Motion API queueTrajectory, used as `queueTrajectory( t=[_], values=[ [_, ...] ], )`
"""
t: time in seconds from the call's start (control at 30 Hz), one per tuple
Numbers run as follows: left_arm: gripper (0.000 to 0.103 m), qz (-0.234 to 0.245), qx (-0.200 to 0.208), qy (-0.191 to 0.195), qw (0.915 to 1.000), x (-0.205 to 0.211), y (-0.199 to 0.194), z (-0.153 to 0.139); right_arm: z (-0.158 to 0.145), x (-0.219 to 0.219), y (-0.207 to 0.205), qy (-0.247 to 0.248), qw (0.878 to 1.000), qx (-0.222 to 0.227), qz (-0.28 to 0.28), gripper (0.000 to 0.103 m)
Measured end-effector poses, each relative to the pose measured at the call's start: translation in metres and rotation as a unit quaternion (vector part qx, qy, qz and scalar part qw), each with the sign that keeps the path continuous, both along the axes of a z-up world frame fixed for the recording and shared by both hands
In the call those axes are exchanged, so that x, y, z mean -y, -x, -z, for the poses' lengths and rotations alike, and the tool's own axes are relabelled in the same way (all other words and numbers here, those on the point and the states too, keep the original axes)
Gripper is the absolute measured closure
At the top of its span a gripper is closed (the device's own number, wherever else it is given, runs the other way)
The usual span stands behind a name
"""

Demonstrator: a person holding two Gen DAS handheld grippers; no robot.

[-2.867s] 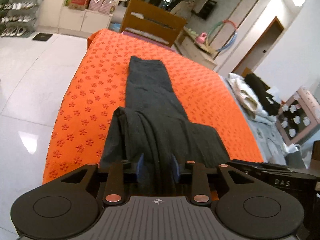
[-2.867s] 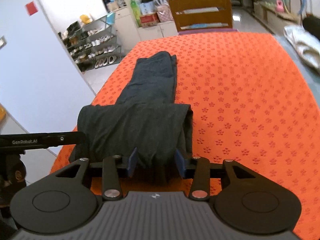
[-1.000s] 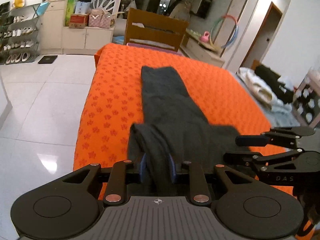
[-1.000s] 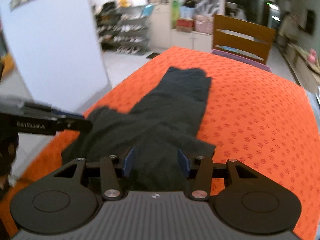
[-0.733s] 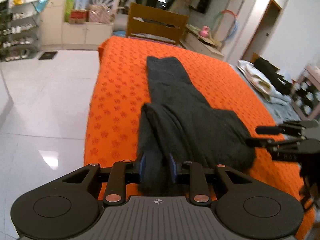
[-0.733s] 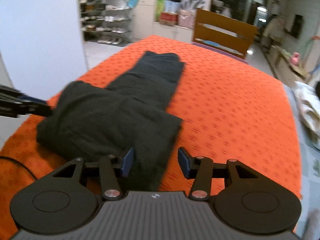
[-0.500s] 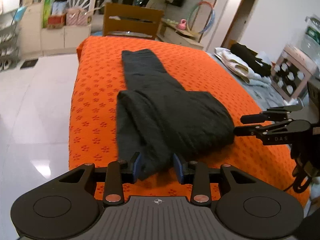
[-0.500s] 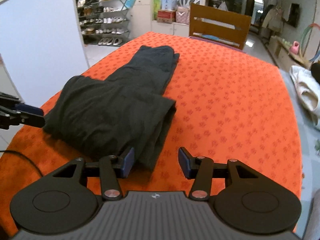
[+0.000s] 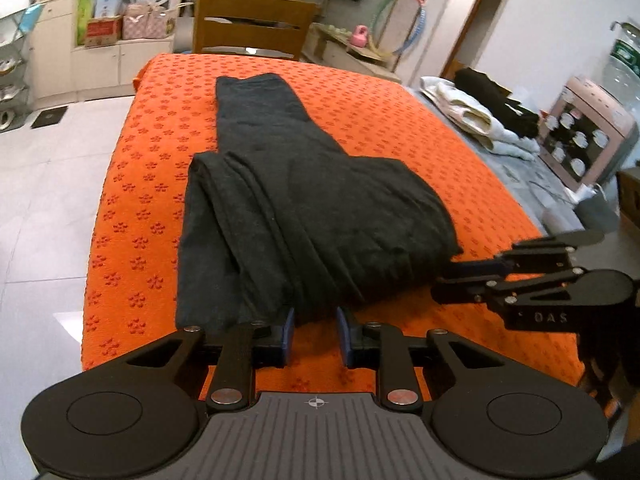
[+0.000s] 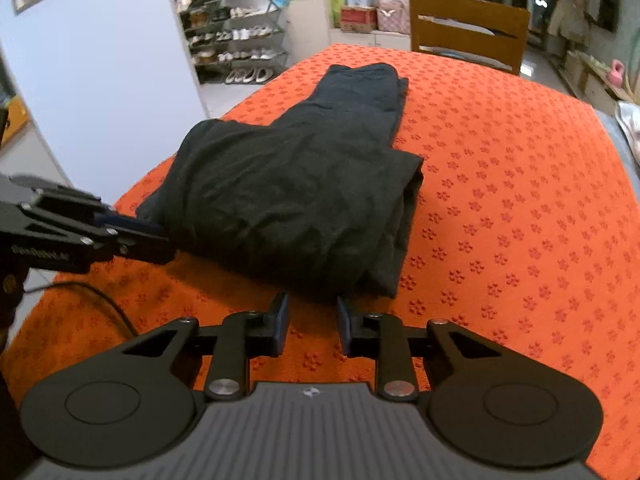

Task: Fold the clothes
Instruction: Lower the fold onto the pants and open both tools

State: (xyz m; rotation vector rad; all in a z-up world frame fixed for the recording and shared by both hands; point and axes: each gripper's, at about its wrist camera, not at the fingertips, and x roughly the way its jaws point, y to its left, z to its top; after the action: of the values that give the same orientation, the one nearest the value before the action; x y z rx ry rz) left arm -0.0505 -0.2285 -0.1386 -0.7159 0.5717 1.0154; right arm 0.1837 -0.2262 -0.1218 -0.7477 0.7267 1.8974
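Note:
A dark grey garment (image 9: 312,208) lies on the orange flower-patterned table cover (image 9: 400,120), its near half doubled over and a narrow part stretching to the far end. My left gripper (image 9: 315,332) stands at the fold's near left edge. Its jaws are closing, the cloth's hem just reaches the tips, and the pads do not press it. In the right wrist view the garment (image 10: 296,188) lies just beyond my right gripper (image 10: 311,322). Those jaws are also closing, with only orange cover (image 10: 500,160) between them. Each gripper shows in the other's view, at the fold's near corners.
A wooden chair (image 9: 248,28) stands at the table's far end. White and black clothes (image 9: 480,116) are piled to the right, beside a pink cabinet (image 9: 588,132). A shoe rack (image 10: 236,52) and a white panel (image 10: 100,60) are to the left. A black cable (image 10: 100,300) crosses the near left corner.
Both grippers carried the garment's end over, let it go on the table and drew back toward the near edge. Their jaws opened, then narrowed again.

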Motion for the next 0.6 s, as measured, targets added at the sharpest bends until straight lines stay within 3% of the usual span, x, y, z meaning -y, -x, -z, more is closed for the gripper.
queueTrajectory(
  t=[0.17, 0.2, 0.27, 0.33, 0.6],
  values=[
    [0.078, -0.016, 0.001, -0.007, 0.9998, -0.001, -0.005, 0.002, 0.005, -0.009, 0.001, 0.003, 1.0, -0.022, 0.021, 0.073],
    [0.078, -0.019, 0.0, -0.009, 0.9998, -0.001, -0.006, 0.002, 0.006, -0.011, 0.002, 0.003, 0.999, -0.026, 0.026, 0.077],
    [0.084, -0.025, -0.006, -0.017, 0.9995, -0.001, -0.007, 0.001, 0.005, -0.013, 0.003, 0.0, 0.999, -0.033, 0.032, 0.088],
    [0.094, -0.026, -0.011, -0.031, 0.9991, 0.001, -0.006, -0.003, 0.001, -0.013, 0.003, -0.007, 0.999, -0.035, 0.035, 0.092],
    [0.1, 0.004, -0.049, -0.058, 0.9971, 0.006, 0.005, -0.019, -0.016, -0.01, -0.005, -0.029, 0.999, 0.004, 0.02, 0.096]
  ],
)
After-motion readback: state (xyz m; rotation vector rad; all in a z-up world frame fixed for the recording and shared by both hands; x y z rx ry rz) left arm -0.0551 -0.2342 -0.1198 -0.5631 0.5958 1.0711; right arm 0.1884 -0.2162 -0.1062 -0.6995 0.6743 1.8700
